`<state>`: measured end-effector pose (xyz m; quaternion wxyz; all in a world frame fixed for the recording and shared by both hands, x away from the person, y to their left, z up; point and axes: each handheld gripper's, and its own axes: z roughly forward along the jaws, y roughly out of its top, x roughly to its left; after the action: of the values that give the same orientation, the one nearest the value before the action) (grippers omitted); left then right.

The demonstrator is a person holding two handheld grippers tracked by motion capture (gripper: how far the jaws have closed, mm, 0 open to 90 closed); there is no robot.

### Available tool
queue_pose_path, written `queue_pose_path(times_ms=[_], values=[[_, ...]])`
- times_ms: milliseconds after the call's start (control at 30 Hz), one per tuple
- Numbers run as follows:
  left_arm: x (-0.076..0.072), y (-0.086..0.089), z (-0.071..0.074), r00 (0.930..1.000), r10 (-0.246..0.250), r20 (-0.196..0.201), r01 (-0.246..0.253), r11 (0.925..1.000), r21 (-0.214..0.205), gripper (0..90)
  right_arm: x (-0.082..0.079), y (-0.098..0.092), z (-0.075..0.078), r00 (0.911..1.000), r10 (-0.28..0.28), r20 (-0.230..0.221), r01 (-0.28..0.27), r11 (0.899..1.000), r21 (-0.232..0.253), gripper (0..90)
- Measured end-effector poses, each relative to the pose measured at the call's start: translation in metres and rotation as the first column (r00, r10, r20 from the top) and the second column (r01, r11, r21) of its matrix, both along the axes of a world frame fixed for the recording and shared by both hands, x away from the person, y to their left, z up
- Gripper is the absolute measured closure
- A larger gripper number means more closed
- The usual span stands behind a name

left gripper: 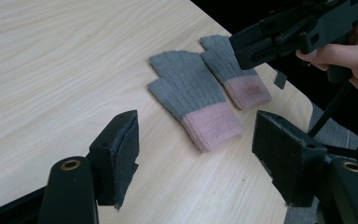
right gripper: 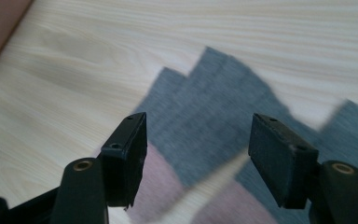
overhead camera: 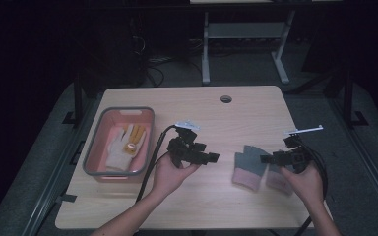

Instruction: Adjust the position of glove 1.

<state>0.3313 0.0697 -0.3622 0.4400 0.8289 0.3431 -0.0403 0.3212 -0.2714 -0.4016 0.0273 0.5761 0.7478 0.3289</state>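
Two grey knitted gloves with pink cuffs lie flat, side by side, on the right half of the wooden table [overhead camera: 202, 201]: the left glove [overhead camera: 248, 164] [left gripper: 191, 93] [right gripper: 205, 107] and the right glove [overhead camera: 278, 178] [left gripper: 233, 70] [right gripper: 354, 135]. My left gripper [overhead camera: 211, 158] [left gripper: 198, 140] is held just left of them, pointing at them, open and empty. My right gripper [overhead camera: 265, 159] [right gripper: 198, 140] hovers over the pair, pointing left, open with nothing between its pads. In the left gripper view the right gripper [left gripper: 256, 44] hangs above the far glove.
A pink bin with a grey rim [overhead camera: 94, 147] stands at the table's left and holds a white and yellow glove [overhead camera: 123, 145]. A round cable hole [overhead camera: 226, 99] sits near the far edge. Cables trail from both grippers toward the table's front.
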Motion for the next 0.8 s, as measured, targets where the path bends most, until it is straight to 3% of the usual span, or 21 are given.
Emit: queue_pose_path(times_ms=[467, 600, 800], values=[[-0.007, -0.013, -0.008, 0.9997, -0.025, -0.004, 0.026, 0.9995, 0.020, 30.9, -0.019, -0.032, -0.028, 0.9976, -0.067, -0.013, 0.066, 0.995, -0.070, 39.3], [-0.008, -0.016, -0.010, 0.9995, -0.031, -0.010, 0.031, 0.9995, 0.012, 30.5, -0.022, -0.035, -0.033, 0.9985, -0.054, 0.001, 0.054, 0.991, -0.124, 39.9], [-0.009, -0.019, -0.014, 0.9991, -0.039, -0.016, 0.039, 0.9992, 0.011, 30.2, -0.026, -0.040, -0.039, 0.9980, -0.063, -0.002, 0.062, 0.986, -0.157, 40.9]])
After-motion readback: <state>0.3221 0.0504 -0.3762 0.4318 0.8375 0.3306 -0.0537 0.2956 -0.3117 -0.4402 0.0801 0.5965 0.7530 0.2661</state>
